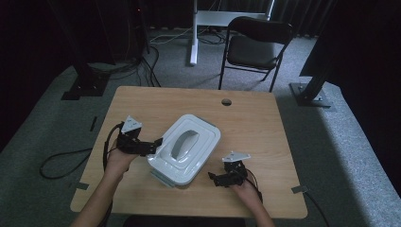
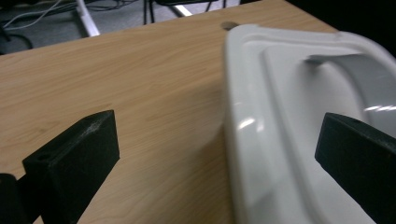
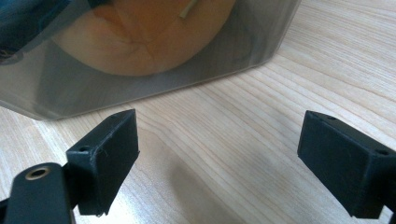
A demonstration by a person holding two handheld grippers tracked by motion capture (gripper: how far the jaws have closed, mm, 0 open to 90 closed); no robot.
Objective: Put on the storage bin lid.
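A light wooden table (image 1: 255, 118) stands on grey carpet. The left gripper (image 1: 152, 144), jaws spread, straddles the near left edge of the white lidded container (image 1: 187, 149) at the table's middle; the right gripper (image 1: 215, 178), also spread, waits just beside its clear wall. This looks like the approach step; next, closing on the lid's rim.

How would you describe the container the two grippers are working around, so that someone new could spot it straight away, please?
Start at the wooden table; near its middle, between the left gripper and the right gripper, sits the container. It is a box with translucent walls, set at an angle. Its white lid with a grey arched handle sets it apart: nothing else stands on the tabletop.
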